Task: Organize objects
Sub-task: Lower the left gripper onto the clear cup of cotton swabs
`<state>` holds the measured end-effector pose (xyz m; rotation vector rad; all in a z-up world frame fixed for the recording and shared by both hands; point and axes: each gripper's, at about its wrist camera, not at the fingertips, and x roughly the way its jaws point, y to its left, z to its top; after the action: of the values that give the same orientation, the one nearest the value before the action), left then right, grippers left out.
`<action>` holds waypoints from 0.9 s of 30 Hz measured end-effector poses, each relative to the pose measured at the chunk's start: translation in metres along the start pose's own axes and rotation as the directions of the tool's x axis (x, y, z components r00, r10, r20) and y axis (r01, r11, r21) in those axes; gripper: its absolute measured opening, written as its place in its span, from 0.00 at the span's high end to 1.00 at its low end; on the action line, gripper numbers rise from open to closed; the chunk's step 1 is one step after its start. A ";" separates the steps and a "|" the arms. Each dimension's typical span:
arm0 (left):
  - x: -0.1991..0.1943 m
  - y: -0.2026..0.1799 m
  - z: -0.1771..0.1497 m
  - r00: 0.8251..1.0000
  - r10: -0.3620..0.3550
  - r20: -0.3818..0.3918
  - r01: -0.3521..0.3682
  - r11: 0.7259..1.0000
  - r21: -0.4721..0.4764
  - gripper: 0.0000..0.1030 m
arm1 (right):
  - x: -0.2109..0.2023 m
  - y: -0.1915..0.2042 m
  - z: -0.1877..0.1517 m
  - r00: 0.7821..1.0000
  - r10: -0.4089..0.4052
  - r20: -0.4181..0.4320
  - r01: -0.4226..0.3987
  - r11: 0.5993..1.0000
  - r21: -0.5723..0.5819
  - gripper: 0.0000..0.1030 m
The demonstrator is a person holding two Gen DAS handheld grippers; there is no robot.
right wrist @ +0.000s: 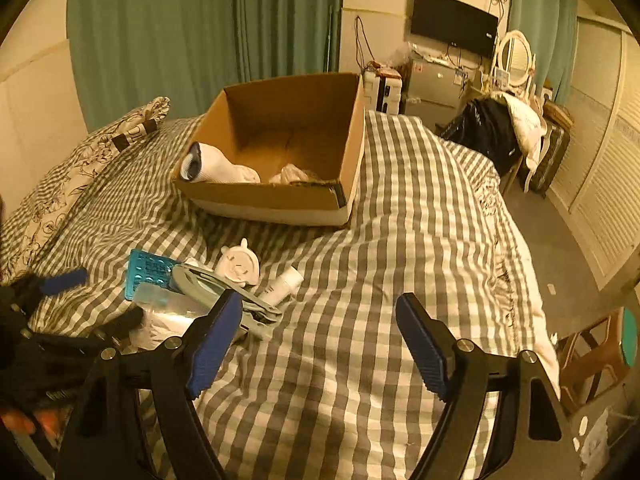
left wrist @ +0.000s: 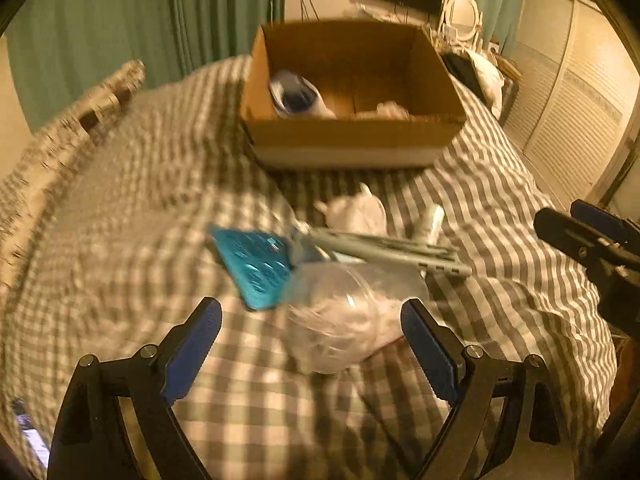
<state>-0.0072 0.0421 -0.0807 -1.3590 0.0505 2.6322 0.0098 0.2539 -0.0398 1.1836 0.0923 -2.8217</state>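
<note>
An open cardboard box (left wrist: 352,136) (right wrist: 276,200) sits on the checked bed and holds a rolled white sock (right wrist: 216,168) and a crumpled white item (right wrist: 290,174). In front of it lies a pile: a teal blister card (left wrist: 256,268) (right wrist: 150,272), a clear plastic bottle (left wrist: 344,320) (right wrist: 172,304), a grey flat tool (left wrist: 384,248) (right wrist: 224,288), a white round cap (left wrist: 356,208) (right wrist: 240,266) and a small white tube (left wrist: 430,220) (right wrist: 284,284). My left gripper (left wrist: 312,332) is open, its fingers on either side of the bottle. My right gripper (right wrist: 320,336) is open and empty over bare bedding.
A patterned pillow (right wrist: 100,148) lies at the bed's left. Green curtains (right wrist: 200,20) hang behind. A chair draped with clothes (right wrist: 504,128), a TV (right wrist: 452,20) and a mirror stand at the far right. Louvred doors (right wrist: 608,184) line the right wall.
</note>
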 end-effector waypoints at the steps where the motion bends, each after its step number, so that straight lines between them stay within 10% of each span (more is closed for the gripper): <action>1: 0.006 -0.003 -0.001 1.000 0.005 -0.012 -0.005 1.000 0.011 0.09 | 0.003 -0.002 -0.001 1.000 0.005 -0.003 -0.005 1.000 0.008 0.23; 17: 0.058 -0.040 0.010 0.991 0.063 -0.122 -0.047 0.991 0.127 0.00 | 0.014 -0.006 -0.012 0.999 0.026 -0.037 -0.025 0.999 0.039 0.23; 27: 0.056 -0.042 0.010 0.995 0.078 -0.056 -0.072 0.992 0.102 0.09 | 0.020 -0.006 -0.016 0.997 0.029 -0.066 -0.026 0.998 0.049 0.23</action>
<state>-0.0398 0.0928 -0.1176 -1.4289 0.2424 2.6096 0.0061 0.2601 -0.0651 1.2792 0.0118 -2.7765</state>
